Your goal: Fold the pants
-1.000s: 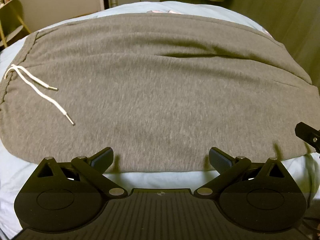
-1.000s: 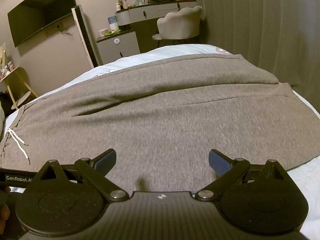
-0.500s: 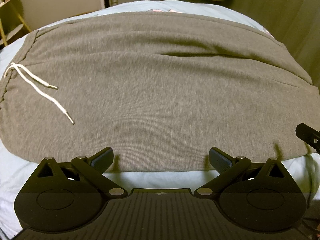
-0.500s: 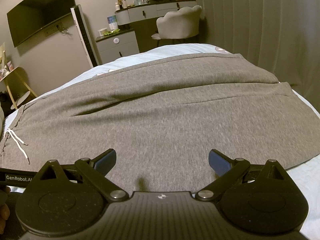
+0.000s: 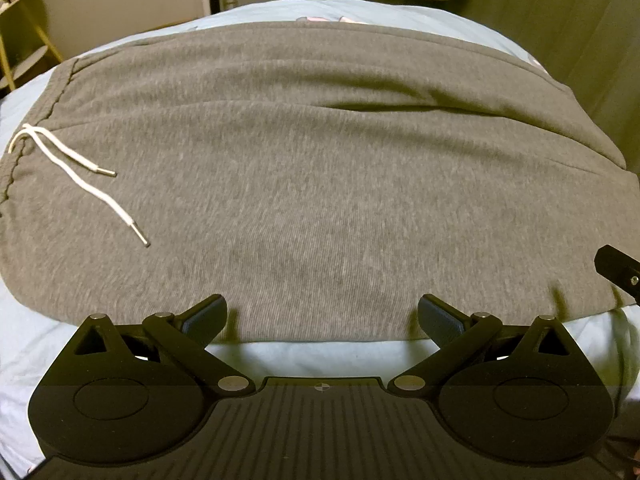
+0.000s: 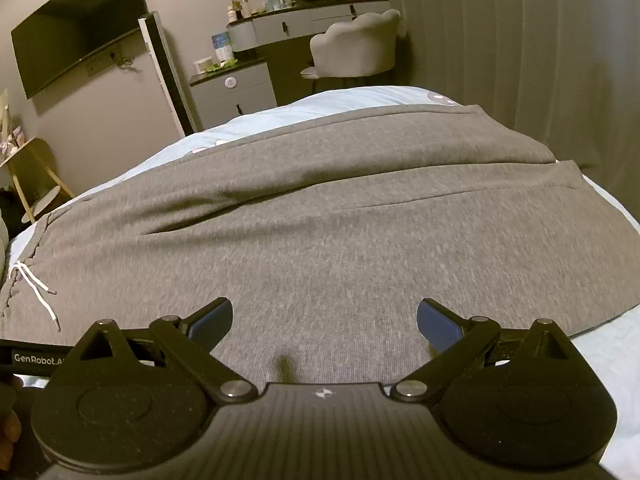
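Grey pants [image 5: 320, 184] across bed [image 5: 304, 354], chair [image 6: 356, 46] beyond, perhaps a vanity.

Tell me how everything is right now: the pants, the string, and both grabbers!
pants: spread flat on the bed, not folded.
drawstring: untied, loose ends lying on the fabric.
left gripper: open, empty, at the near edge.
right gripper: open, empty, over the pants.
bed: under the pants.

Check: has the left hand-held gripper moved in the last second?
No. The left hand-held gripper holds position: the pants near hem and drawstring sit unchanged in its view.
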A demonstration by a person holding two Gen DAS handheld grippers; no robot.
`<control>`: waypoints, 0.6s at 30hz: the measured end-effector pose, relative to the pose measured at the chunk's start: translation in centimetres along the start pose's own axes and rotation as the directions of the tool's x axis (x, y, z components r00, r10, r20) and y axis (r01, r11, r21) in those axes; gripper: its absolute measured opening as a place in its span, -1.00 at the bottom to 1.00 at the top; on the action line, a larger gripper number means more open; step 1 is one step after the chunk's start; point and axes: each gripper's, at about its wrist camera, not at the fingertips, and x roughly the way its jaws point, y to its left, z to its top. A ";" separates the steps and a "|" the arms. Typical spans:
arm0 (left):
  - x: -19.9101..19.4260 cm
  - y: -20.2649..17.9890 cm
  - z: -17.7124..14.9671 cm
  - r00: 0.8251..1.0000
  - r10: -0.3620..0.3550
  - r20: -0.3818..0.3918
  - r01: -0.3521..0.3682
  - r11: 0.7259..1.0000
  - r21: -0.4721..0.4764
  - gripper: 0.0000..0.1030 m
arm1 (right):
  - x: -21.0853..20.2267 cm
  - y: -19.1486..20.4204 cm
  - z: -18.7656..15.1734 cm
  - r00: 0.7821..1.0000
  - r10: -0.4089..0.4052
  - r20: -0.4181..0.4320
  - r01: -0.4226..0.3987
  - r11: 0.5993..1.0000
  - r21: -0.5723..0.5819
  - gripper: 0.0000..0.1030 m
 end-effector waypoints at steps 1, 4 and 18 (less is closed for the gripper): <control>0.0 0.0 0.0 1.000 0.000 -0.001 0.000 1.000 0.000 1.00 | 0.0 0.0 0.0 1.000 0.000 0.000 0.000 1.000 0.001 0.92; 0.0 0.0 0.0 1.000 -0.002 -0.001 0.002 1.000 -0.002 1.00 | 0.0 0.0 0.0 1.000 -0.001 -0.001 0.001 1.000 0.003 0.92; 0.0 0.0 0.2 1.000 -0.005 -0.008 0.005 1.000 -0.010 1.00 | 0.1 -0.2 0.0 1.000 -0.004 -0.005 0.004 1.000 0.002 0.92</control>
